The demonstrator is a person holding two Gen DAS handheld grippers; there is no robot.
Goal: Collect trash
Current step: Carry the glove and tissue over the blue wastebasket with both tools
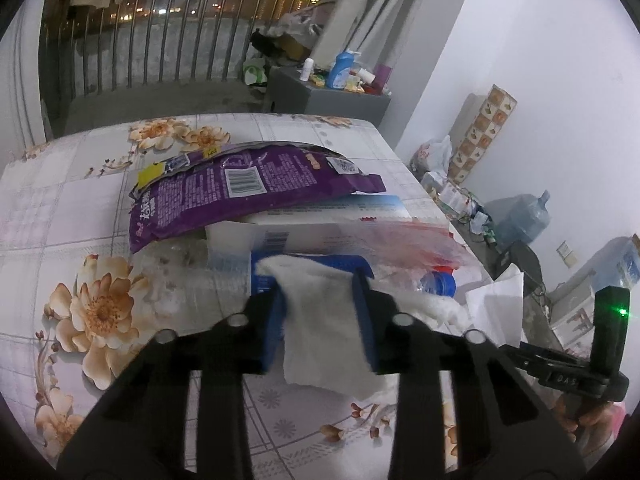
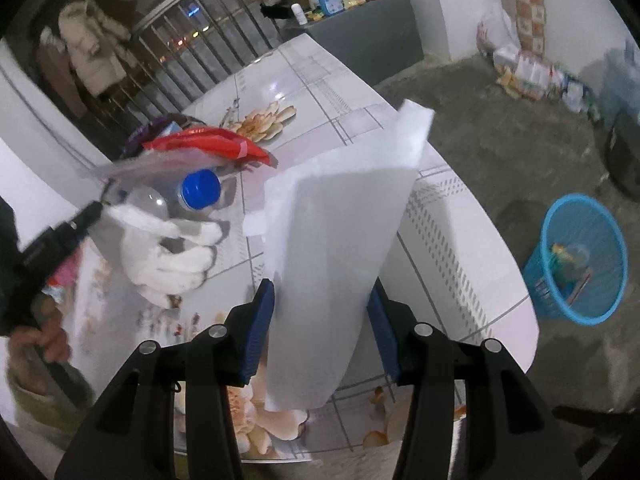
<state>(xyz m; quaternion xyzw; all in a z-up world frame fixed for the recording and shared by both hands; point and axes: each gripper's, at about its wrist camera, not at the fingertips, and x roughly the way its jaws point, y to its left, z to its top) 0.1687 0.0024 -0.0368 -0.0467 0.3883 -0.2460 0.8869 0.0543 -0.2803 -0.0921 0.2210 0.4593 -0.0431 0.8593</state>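
My left gripper (image 1: 320, 280) is shut on a white cloth glove (image 1: 320, 320) low over the flowered table (image 1: 60, 208). In the right wrist view the glove (image 2: 168, 248) hangs beside a clear bottle with a blue cap (image 2: 200, 190). My right gripper (image 2: 320, 288) stands open, and a white sheet of paper (image 2: 340, 216) rises between its blue pads (image 2: 260, 320), facing the camera. Beyond the glove lie a purple snack bag (image 1: 240, 192), a white box (image 1: 320, 224), a clear plastic bag (image 1: 404, 240) and a red wrapper (image 2: 208, 144).
A blue waste basket (image 2: 576, 256) holding some trash stands on the concrete floor right of the table's edge (image 2: 500, 280). A grey cabinet (image 1: 332, 100) with bottles sits behind the table by a railing. Bags and a water jug (image 1: 520, 216) line the wall.
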